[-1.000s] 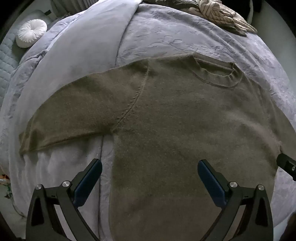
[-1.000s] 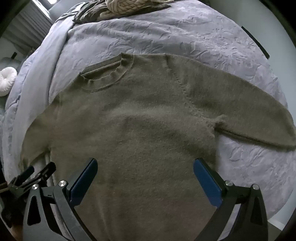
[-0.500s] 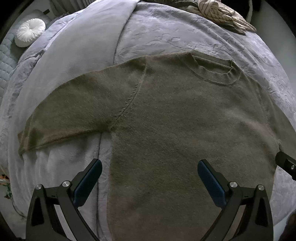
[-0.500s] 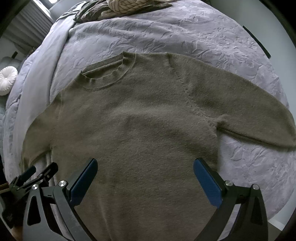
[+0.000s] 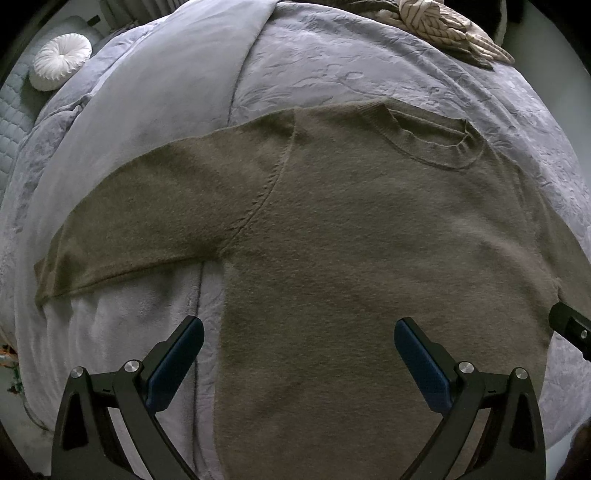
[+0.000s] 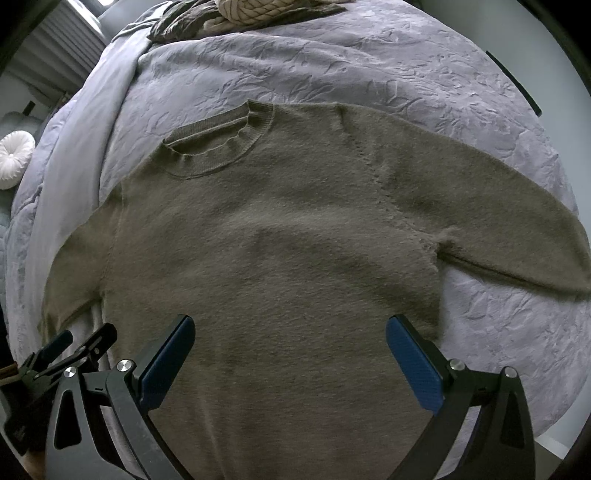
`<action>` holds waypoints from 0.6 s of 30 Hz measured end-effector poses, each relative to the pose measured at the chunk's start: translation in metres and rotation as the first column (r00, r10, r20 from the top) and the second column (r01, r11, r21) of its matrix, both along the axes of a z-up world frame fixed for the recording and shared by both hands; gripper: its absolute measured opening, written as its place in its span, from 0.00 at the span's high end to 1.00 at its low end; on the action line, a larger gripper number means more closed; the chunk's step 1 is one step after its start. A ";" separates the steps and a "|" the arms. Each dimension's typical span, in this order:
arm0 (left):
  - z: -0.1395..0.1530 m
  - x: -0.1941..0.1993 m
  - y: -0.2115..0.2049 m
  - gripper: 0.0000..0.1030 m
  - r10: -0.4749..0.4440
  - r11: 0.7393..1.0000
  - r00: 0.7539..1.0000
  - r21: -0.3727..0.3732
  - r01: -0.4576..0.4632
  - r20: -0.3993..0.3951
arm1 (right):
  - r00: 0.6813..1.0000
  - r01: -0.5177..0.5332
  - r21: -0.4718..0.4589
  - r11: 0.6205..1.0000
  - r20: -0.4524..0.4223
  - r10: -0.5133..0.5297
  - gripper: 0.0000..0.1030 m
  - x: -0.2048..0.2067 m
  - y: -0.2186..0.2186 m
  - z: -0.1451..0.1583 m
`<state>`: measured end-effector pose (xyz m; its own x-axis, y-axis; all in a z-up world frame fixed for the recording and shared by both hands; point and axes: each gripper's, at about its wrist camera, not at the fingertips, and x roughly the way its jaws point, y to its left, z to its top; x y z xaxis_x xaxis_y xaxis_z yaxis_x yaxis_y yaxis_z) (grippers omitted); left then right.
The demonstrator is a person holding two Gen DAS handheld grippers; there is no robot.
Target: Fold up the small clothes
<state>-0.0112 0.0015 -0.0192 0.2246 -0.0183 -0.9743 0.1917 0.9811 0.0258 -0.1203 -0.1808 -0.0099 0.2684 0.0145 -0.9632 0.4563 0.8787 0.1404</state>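
An olive-brown knit sweater (image 5: 351,236) lies flat, front up, on a grey bedspread (image 5: 332,66), neck away from me and both sleeves spread out. My left gripper (image 5: 299,332) is open and empty above the sweater's lower left body. My right gripper (image 6: 290,328) is open and empty above the lower right body of the sweater (image 6: 277,240). The left sleeve (image 5: 129,221) points left and the right sleeve (image 6: 498,221) points right. The left gripper shows at the lower left of the right wrist view (image 6: 62,350).
A smoother grey blanket (image 5: 166,92) lies along the left of the bed. A round white cushion (image 5: 61,61) sits at the far left. A cream knit item and dark clothes (image 6: 251,11) lie at the head of the bed. The bed's right edge (image 6: 554,387) drops off.
Both grippers have shifted slightly over the sweater, still open. The sweater lies as before.
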 end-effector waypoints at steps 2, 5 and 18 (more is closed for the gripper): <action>-0.001 0.000 0.002 0.00 -0.004 1.000 1.000 -0.001 0.004 -0.001 | 1.000 -0.001 0.000 1.000 0.000 0.001 0.00 0.000 -0.001 0.000; -0.001 0.001 0.003 0.00 -0.008 1.000 1.000 -0.003 0.008 0.002 | 1.000 -0.003 -0.002 1.000 -0.002 0.003 0.00 0.001 0.000 0.000; -0.001 0.004 0.003 0.00 -0.003 1.000 1.000 -0.001 0.003 -0.004 | 1.000 -0.007 -0.006 1.000 -0.010 0.007 0.00 0.005 0.005 -0.002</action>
<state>-0.0069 0.0048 -0.0198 0.2206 -0.0203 -0.9752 0.1945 0.9806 0.0236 -0.1155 -0.1759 -0.0119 0.2584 0.0102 -0.9660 0.4514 0.8828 0.1300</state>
